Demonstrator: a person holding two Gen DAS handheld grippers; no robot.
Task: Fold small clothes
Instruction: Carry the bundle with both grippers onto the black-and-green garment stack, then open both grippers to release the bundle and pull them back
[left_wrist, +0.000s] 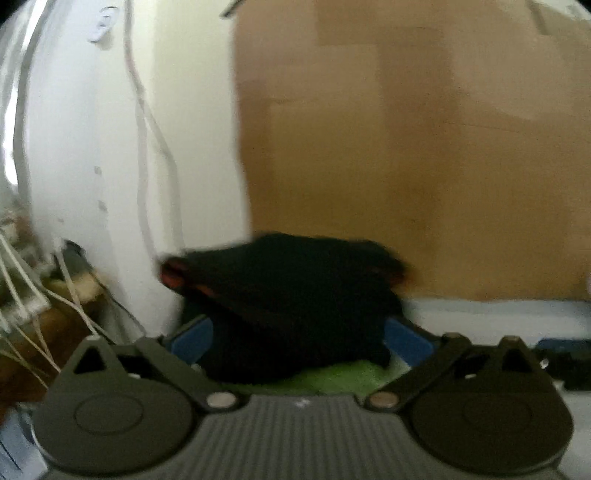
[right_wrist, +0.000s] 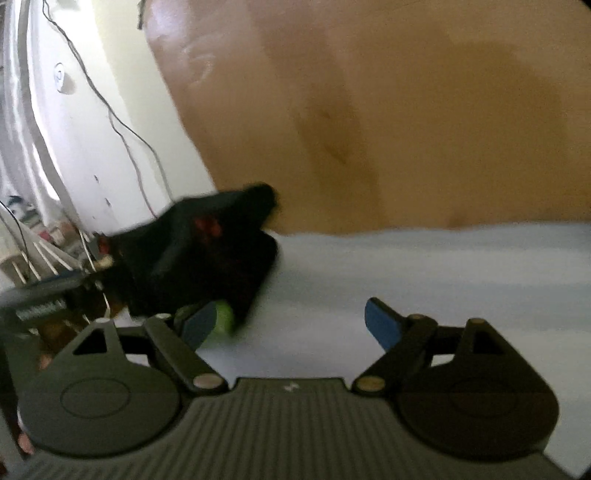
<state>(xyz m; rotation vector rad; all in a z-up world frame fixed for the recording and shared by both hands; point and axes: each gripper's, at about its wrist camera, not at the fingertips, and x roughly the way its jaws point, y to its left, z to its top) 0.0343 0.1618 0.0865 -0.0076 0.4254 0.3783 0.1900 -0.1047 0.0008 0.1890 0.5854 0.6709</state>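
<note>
Black garment (left_wrist: 295, 302) at 12 o'clock between wide left gripper (left_wrist: 299, 332) jaws; right gripper (right_wrist: 291, 321) wide, garment at 10 o'clock. Left nearer.

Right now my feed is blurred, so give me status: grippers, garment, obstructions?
Left gripper open, black garment between its fingers, unpressed. Right gripper open, empty. Garment heaped over something green. Cardboard close behind.

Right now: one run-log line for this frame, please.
left gripper: open, astride black garment | right gripper: open, nothing between | black garment over green cloth | surface: pale tabletop
</note>
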